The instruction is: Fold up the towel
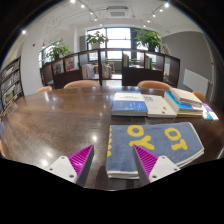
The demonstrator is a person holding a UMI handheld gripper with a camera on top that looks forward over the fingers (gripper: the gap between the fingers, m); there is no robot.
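Gripper view: jaws apart, folded grey towel [152, 146]

The towel's [150, 145] near edge at six o'clock is covered by the claw's [113, 162] right pad [146, 162], so whether that pad touches the cloth or merely stands before it cannot be told, and its yellow lettering is too curved and partly cut off to read. The books [160, 102] at one o'clock on the worktop [50, 125] show covers too small to read. Beyond, the chairs [82, 85] are hidden below their backs by the worktop's far edge, and the shelves' [10, 82] contents at nine o'clock cannot be made out.
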